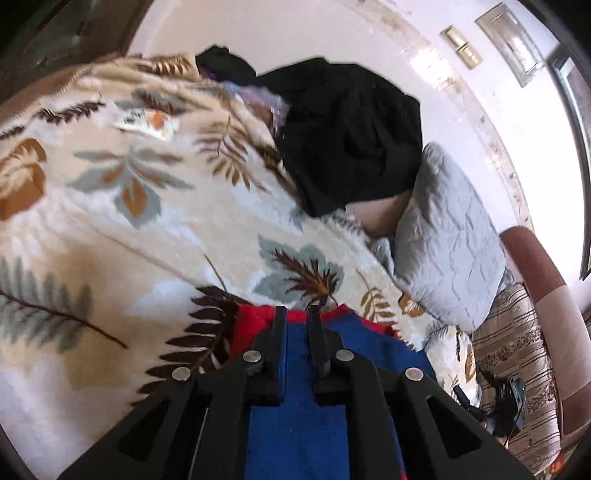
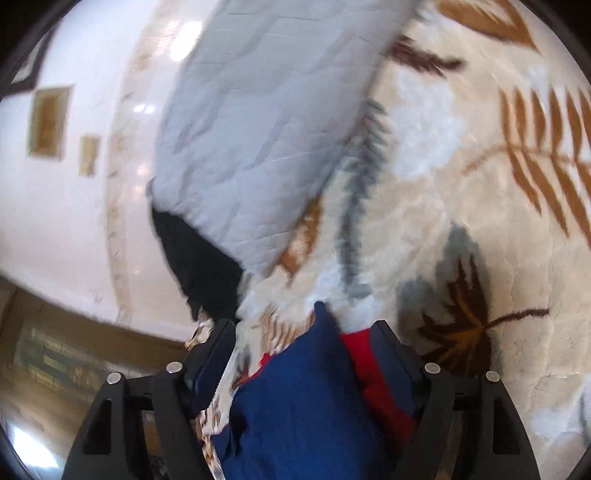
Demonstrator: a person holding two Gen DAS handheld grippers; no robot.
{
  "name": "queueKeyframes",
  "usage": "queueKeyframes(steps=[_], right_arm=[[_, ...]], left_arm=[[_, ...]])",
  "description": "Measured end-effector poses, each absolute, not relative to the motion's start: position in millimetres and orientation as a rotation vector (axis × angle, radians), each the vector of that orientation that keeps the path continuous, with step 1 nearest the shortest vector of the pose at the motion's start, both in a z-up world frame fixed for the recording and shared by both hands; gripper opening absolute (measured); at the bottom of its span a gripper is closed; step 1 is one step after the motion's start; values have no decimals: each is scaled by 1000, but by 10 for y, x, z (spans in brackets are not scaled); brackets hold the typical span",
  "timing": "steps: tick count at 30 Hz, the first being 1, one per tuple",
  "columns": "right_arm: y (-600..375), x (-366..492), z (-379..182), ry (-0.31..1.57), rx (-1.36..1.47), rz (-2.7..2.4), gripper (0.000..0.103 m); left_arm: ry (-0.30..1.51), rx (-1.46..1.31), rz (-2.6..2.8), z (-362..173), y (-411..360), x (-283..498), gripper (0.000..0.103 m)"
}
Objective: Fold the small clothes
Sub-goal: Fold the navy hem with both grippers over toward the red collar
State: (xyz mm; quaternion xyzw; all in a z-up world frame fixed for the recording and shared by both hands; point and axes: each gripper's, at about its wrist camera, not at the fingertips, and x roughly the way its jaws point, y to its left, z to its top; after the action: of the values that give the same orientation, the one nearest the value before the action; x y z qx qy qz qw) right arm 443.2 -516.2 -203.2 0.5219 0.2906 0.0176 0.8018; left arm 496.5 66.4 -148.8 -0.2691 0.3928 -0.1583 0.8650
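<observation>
A small blue garment with red trim [image 1: 295, 424] lies on a cream blanket with a leaf pattern [image 1: 147, 221]. My left gripper [image 1: 297, 314] is shut on it, with a narrow strip of blue cloth pinched between the black fingers near the red edge. In the right wrist view the same garment [image 2: 295, 406] is bunched up between the fingers of my right gripper [image 2: 303, 332]. That gripper stands open, its jaws wide apart. The red part lies against the right finger [image 2: 388, 347], and the left finger is clear of the cloth.
A heap of black clothes [image 1: 351, 136] sits at the blanket's far side. A grey quilted pillow [image 1: 447, 240] [image 2: 251, 129] lies beside it, with dark cloth [image 2: 199, 258] under its end. Beyond are the white tiled floor [image 1: 295, 33] and a striped cushion [image 1: 517, 350].
</observation>
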Motion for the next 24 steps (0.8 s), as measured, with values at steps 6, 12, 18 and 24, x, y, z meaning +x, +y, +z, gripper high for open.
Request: queueKeyframes(steps=[6,12,18,24], right_arm=[[-4781,4394,-1821,710,926,38,72],[-4653,4547,-1863,754,766,-35,57],[-4560,4867,-2004,815,701,-25,45],[-4588,5086,-2223,874,662,-122,45]], left_arm=[[862,-521,-383,-1470,561,4842,19],[927,-471,-424,-1595,293,4783,34],[941,-395,-417,-1665,136,4822,51],[987,-449,-345,-1927,248,5084,51]])
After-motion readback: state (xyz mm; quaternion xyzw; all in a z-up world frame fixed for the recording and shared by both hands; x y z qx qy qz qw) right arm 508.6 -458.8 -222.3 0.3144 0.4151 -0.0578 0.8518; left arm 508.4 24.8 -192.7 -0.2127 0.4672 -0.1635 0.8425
